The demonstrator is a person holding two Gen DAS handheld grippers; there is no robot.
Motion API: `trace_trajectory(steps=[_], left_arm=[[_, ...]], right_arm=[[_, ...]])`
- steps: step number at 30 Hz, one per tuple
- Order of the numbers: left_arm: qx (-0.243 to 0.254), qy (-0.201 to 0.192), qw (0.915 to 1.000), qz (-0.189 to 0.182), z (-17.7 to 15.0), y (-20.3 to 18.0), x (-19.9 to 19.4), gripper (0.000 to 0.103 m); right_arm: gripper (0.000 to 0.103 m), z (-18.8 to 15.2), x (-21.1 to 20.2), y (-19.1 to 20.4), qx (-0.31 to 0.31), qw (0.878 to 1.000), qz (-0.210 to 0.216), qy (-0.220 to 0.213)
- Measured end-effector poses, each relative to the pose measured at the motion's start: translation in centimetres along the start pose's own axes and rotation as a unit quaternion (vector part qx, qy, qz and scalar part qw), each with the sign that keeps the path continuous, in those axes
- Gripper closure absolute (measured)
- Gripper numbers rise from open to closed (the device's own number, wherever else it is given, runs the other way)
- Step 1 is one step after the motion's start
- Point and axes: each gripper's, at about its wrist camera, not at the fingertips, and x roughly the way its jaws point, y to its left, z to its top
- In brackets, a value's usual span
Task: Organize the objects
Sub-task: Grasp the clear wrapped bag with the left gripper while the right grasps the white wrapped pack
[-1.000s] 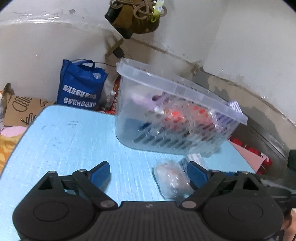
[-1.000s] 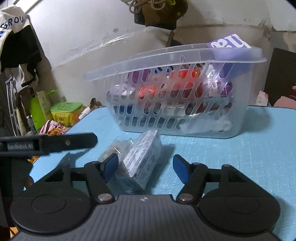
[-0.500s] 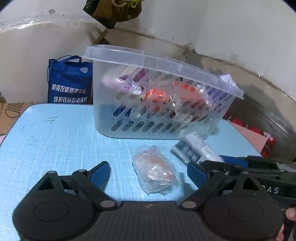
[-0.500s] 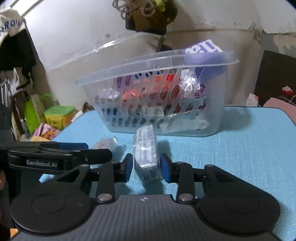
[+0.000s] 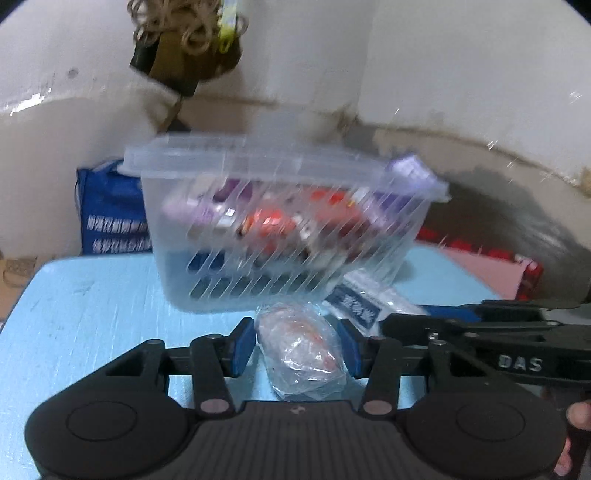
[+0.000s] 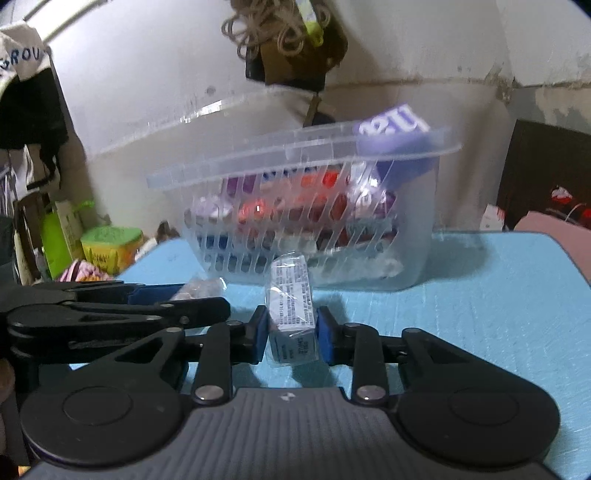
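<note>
A clear slotted plastic basket holding several snack packets stands on the blue table; it also shows in the right wrist view. My left gripper is shut on a clear wrapped snack packet just in front of the basket. My right gripper is shut on a small wrapped box with printed text, held in front of the basket. The box also shows in the left wrist view, beside the right gripper's body.
A blue shopping bag stands behind the table on the left. A green tub and bags lie beyond the table's left edge. A bundle of rope hangs on the wall above the basket. Pink and red things lie at the right.
My left gripper has closed on the clear packet. My right gripper, which closed on the box half a second ago, still holds it; both views are blurred by motion.
</note>
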Motion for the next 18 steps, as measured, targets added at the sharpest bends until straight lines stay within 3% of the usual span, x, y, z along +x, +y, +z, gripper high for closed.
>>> trace_trajectory(steps=[8,18], left_arm=[[-0.033,-0.019,0.9992,-0.008,-0.2,0.9,-0.4,0.05],[-0.015,-0.055,0.9983,0.007,-0.4,0.2,-1.6,0.05]], right_arm=[[0.072,0.0,-0.3,0.8,-0.02,1.0,-0.006,-0.021],[0.073,-0.3,-1.2,1.6,-0.038,0.998,-0.012,-0.057]])
